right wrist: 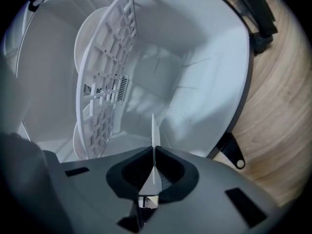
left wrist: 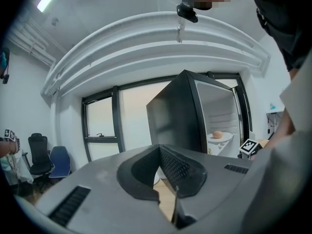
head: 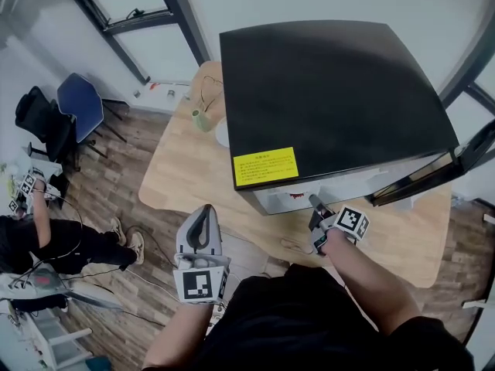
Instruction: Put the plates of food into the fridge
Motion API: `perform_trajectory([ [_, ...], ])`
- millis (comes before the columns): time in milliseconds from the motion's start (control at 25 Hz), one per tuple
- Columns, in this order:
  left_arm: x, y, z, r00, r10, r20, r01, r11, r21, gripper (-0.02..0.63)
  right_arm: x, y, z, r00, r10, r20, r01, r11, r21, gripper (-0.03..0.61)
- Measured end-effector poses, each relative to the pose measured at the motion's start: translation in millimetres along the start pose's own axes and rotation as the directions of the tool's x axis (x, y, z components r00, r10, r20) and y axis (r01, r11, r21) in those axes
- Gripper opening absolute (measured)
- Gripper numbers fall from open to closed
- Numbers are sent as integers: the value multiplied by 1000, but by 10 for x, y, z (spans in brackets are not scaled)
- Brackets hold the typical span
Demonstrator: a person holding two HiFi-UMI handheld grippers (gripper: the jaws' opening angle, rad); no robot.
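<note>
A black mini fridge (head: 332, 91) stands on the wooden table (head: 193, 180) with its door (head: 433, 172) swung open to the right. My right gripper (head: 313, 202) is at the fridge's front opening, shut on the rim of a white plate (right wrist: 154, 135) that I see edge-on. The left gripper view shows that plate (left wrist: 218, 138) with an orange-coloured piece of food (left wrist: 217, 134) just inside the fridge (left wrist: 175, 116). A white wire shelf (right wrist: 105, 82) divides the white interior. My left gripper (head: 203, 219) hangs off the table's near edge, shut and empty (left wrist: 160, 149).
A green cup (head: 199, 118) and a white dish (head: 222, 134) sit on the table left of the fridge. A thin cable (head: 294, 246) lies near my right hand. On the floor at left are a seated person (head: 46, 242), a blue chair (head: 81, 103) and a black chair (head: 39, 118).
</note>
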State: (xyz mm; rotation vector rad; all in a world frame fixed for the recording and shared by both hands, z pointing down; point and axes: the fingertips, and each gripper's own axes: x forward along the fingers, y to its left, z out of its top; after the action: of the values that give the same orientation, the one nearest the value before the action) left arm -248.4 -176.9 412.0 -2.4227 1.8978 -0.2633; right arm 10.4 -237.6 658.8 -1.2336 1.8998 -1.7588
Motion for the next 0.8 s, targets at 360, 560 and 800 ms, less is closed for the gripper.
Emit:
perform_trajectory([
  [360, -144, 246, 62, 997, 72, 21, -72, 997, 16, 5, 196, -98, 72, 995, -104, 1, 103, 984, -145, 34],
  [560, -242, 373, 71, 995, 97, 24, -97, 995, 14, 5, 203, -174, 104, 964, -263, 40, 261, 902, -345, 53],
  [800, -337, 456, 78, 992, 120, 34, -119, 993, -23, 5, 90, -167, 180, 924, -369, 98, 366, 786, -498, 133],
])
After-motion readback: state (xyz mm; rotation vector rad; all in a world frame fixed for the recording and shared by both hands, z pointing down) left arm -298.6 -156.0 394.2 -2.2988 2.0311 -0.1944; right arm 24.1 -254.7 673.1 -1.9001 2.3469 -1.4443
